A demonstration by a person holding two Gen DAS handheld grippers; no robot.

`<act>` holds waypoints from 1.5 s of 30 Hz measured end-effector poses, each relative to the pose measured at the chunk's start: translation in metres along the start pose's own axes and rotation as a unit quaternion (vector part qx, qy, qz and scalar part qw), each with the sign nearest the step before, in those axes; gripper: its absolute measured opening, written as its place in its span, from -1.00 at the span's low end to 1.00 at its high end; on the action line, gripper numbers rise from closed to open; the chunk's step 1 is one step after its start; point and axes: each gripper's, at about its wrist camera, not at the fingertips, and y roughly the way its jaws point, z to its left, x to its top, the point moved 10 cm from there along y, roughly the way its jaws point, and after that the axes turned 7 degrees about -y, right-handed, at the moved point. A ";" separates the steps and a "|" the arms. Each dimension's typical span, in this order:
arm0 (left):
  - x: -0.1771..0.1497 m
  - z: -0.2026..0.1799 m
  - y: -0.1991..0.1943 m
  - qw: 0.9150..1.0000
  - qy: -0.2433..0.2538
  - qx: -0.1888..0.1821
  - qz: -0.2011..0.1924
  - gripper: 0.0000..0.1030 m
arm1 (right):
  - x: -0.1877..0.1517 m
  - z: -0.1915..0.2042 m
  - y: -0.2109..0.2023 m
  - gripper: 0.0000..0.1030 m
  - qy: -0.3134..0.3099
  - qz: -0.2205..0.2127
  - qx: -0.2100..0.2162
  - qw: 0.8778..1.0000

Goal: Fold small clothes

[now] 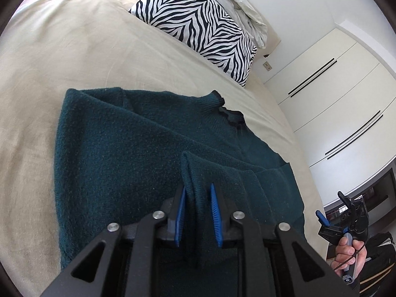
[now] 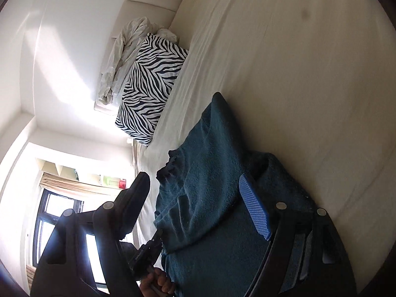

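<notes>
No readable brand, label or lettering shows on any item in either view. The task item is a dark teal knitted sweater (image 1: 138, 148), fuzzy in texture, with a ribbed collar (image 1: 222, 106) edged in a darker wavy trim; it lies flat on the bed (image 1: 61, 57), which is covered by a smooth beige sheet with shallow creases. One part of the knit is lifted into a narrow upright fold that runs between the fingers of my left gripper (image 1: 198, 205). Those fingers carry blue ridged pads (image 1: 214, 212) on black plastic arms with round metal pivot pins; they stand on either side of the fold with a small gap visible, so I cannot tell whether they clamp the sweater or merely bracket it. My right gripper (image 2: 195, 198) is off the near right corner of the sweater, held in my right hand (image 1: 349, 252) beyond the edge of the bed; its fingers are spread wide apart with nothing between the pads, and in the right wrist view the sweater lies behind the gap. At the head of the bed a rectangular zebra-print pillow (image 1: 200, 24) rests beside a crumpled white duvet (image 1: 242, 2). White wardrobe doors (image 1: 329, 91) with long black bar handles stand past the bed.
</notes>
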 end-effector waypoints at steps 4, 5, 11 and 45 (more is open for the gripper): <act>0.004 -0.006 0.000 1.000 0.011 0.006 0.002 -0.60 | 0.011 0.011 0.020 0.46 -0.016 0.015 -0.009 1.000; 0.004 -0.007 0.002 1.000 0.015 0.015 0.006 -0.60 | 0.013 0.011 0.025 0.46 -0.014 0.020 -0.013 1.000; 0.004 -0.003 0.005 0.999 0.016 0.045 0.009 0.25 | -0.003 -0.001 0.051 0.46 -0.014 0.040 -0.026 0.999; 0.014 0.017 0.025 0.996 0.034 0.082 -0.009 -0.74 | 0.009 -0.024 0.050 0.43 -0.033 0.035 -0.042 0.998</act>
